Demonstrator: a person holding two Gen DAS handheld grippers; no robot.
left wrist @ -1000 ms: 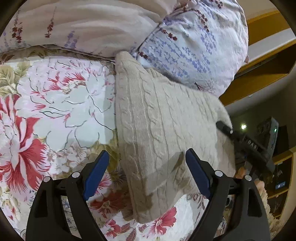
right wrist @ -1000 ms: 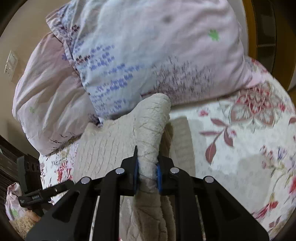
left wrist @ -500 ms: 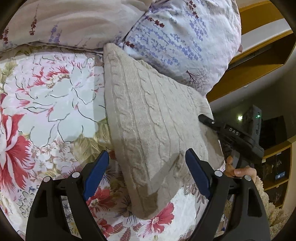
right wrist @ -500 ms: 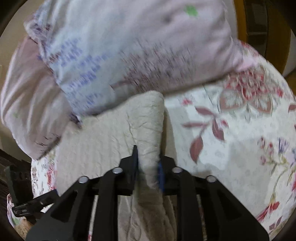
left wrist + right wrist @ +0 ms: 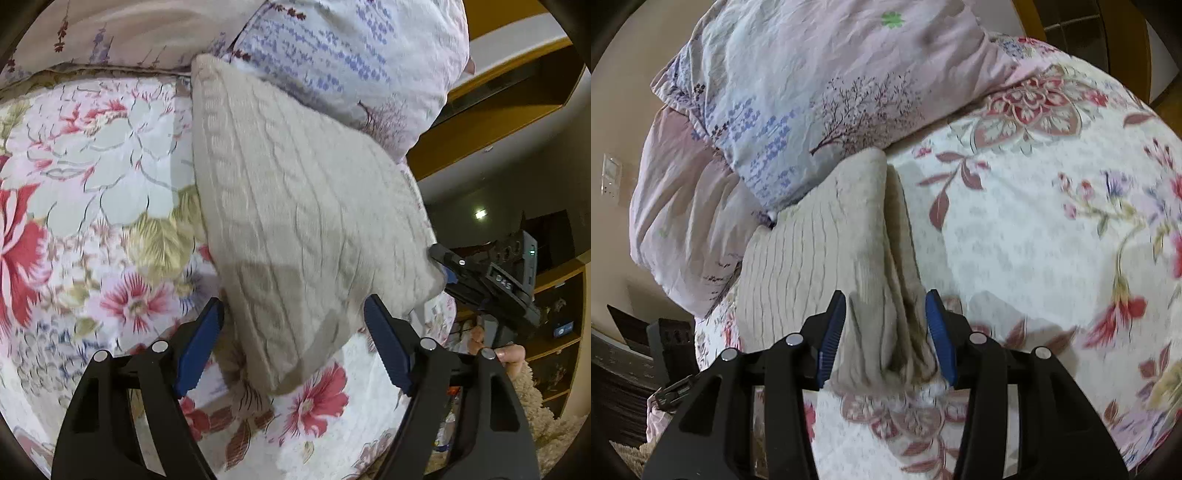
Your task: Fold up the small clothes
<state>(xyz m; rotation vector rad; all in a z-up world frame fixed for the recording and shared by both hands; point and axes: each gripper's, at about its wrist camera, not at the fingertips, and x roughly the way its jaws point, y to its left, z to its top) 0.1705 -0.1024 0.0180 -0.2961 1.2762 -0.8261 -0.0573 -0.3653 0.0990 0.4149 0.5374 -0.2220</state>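
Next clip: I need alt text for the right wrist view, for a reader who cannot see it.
The right gripper stands open around the bunched edge of a folded beige cable-knit sweater lying on a floral bedspread. Behind the sweater rests a pale pink pillow with purple flower print.

My left gripper [image 5: 293, 341] hangs low with its blue-padded fingers [image 5: 197, 349] spread wide apart, gripping nothing. My right gripper [image 5: 886, 334] points forward, its jaws parted too, blue pads [image 5: 938, 332] clear on both sides. My right hand [image 5: 511, 356] wraps the handle below
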